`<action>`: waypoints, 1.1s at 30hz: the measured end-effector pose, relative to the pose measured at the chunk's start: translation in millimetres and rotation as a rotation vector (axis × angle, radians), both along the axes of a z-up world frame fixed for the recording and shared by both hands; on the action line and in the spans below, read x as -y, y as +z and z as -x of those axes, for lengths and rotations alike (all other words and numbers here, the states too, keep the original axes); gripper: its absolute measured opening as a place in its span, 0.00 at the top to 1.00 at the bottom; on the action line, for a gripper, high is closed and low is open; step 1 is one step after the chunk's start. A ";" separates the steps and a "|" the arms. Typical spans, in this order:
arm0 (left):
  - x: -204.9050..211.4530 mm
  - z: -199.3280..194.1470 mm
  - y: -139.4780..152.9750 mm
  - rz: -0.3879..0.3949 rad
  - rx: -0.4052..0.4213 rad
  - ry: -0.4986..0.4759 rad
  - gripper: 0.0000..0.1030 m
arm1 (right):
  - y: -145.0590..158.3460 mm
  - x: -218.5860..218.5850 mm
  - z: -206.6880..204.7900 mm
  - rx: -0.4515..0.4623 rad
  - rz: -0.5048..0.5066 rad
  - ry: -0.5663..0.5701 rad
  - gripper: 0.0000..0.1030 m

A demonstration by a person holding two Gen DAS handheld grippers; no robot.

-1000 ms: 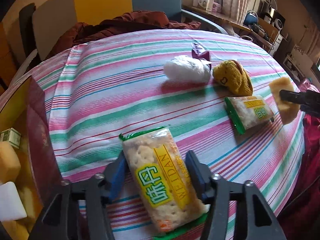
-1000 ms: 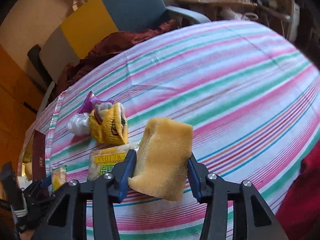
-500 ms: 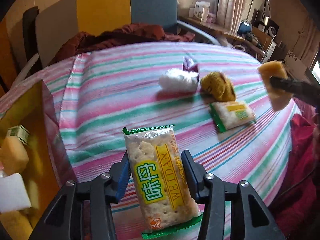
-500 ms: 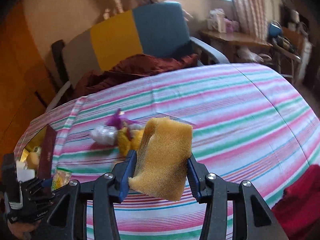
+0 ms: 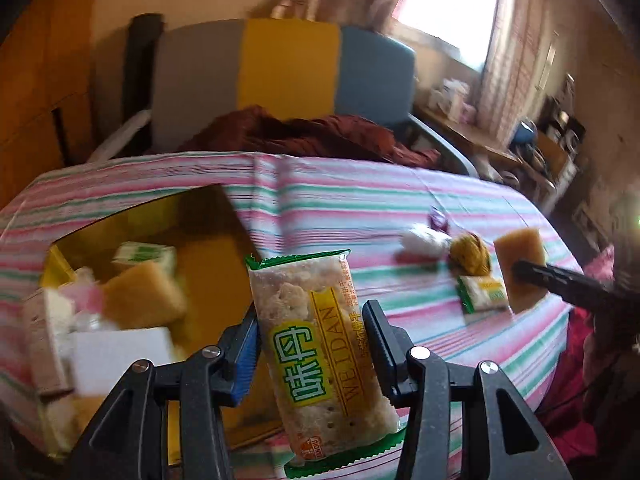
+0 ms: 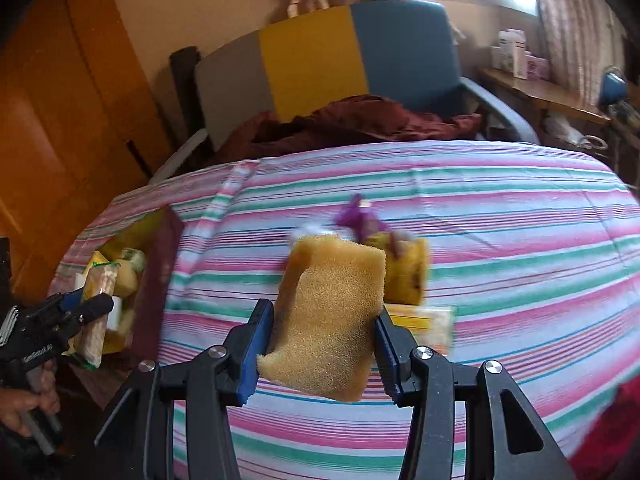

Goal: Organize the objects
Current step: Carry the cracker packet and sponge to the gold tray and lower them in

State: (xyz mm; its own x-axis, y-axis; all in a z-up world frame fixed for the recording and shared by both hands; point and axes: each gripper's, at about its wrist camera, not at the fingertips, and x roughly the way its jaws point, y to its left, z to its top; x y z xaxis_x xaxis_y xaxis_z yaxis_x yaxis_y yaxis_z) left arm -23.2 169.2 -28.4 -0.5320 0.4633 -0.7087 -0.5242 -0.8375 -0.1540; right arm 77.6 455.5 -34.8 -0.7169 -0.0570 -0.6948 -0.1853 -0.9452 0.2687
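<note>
My left gripper (image 5: 310,328) is shut on a cracker packet (image 5: 316,360) with green and yellow print, held upright in the air beside an open box (image 5: 208,280). The box is yellow inside and holds sponges, a white block and a small green carton. My right gripper (image 6: 323,320) is shut on a yellow sponge (image 6: 328,312), lifted above the striped table (image 6: 500,240). In the left wrist view that sponge (image 5: 520,256) hangs at the far right. In the right wrist view the left gripper (image 6: 92,300) is at the box (image 6: 160,264).
A second cracker packet (image 5: 482,294), a yellow knitted item (image 5: 470,254), a white bag (image 5: 424,240) and a purple wrapper (image 5: 438,220) lie on the tablecloth. Behind the table stands a grey, yellow and blue chair (image 5: 280,72) with dark red cloth (image 5: 304,136) on it.
My left gripper closed on the cracker packet, lifted it off the table and swung left to the box. The right gripper rose and moved left with the sponge.
</note>
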 end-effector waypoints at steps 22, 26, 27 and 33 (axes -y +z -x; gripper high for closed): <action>119.5 9.4 11.3 -0.062 -0.023 0.283 0.52 | 2.1 194.9 69.1 0.007 0.045 0.410 0.53; 121.4 7.6 15.2 -0.026 -0.062 0.296 0.52 | -1.7 202.3 74.8 0.025 0.030 0.425 0.52; 122.1 7.0 15.8 -0.021 -0.067 0.296 0.52 | -3.1 204.7 76.3 0.031 0.029 0.430 0.52; 125.2 7.3 17.1 0.012 -0.089 0.304 0.52 | -4.3 215.3 82.6 0.042 0.020 0.449 0.52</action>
